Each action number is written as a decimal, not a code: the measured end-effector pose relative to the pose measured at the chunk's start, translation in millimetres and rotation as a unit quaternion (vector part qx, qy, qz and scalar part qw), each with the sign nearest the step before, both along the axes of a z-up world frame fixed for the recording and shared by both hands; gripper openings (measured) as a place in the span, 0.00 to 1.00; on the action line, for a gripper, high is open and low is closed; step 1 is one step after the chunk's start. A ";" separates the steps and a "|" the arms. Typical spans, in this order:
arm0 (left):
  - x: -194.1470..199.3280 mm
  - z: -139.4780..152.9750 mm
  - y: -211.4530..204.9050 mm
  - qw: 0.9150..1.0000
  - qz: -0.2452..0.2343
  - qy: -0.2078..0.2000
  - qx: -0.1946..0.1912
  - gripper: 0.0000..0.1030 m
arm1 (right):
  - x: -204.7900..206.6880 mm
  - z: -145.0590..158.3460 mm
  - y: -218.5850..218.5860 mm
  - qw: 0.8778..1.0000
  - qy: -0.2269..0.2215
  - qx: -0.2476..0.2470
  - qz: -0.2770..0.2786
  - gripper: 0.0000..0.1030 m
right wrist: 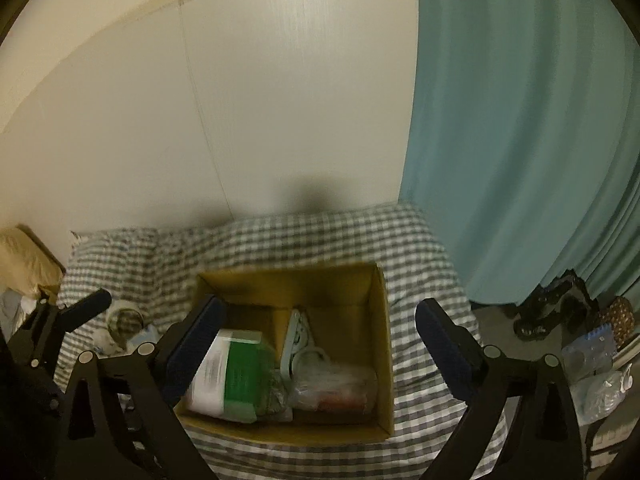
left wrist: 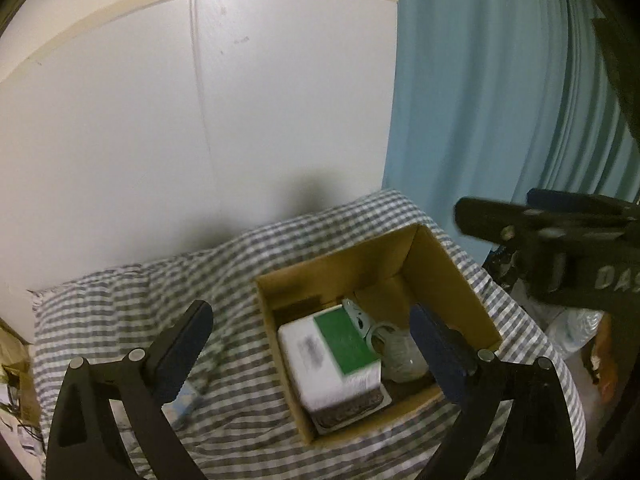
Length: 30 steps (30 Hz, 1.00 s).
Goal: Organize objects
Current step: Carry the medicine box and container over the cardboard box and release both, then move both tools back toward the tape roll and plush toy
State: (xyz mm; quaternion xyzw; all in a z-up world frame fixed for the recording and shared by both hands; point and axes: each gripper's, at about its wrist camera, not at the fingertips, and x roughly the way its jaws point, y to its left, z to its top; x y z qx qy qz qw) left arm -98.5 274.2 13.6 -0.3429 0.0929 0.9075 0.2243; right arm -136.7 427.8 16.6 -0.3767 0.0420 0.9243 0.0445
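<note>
Both grippers, left gripper [left wrist: 312,346] and right gripper [right wrist: 320,334], hover with fingers spread and empty over the cardboard box [right wrist: 382,320] on the bed [right wrist: 416,248], so I'd guess the next move is fetching the loose stuff near the bed's left edge.

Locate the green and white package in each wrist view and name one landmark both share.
Left wrist: green and white package lies low and centre, inside the cardboard box, near its left wall.
Right wrist: the package sits lower left of centre, in the box's left half.
Shared landmark: the teal curtain at right.
</note>
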 end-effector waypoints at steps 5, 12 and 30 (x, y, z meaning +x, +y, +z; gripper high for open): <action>11.6 26.6 -35.8 1.000 0.016 0.018 0.006 0.99 | 28.4 33.0 -11.2 0.999 0.035 0.009 -0.001 0.97; 31.4 60.5 -106.3 0.998 0.052 0.043 -0.004 1.00 | 73.3 54.4 -42.5 0.999 0.052 0.005 0.007 0.98; 52.8 35.8 -284.4 0.990 0.138 0.025 0.012 1.00 | 114.9 49.3 -221.9 0.994 0.053 0.053 0.079 0.99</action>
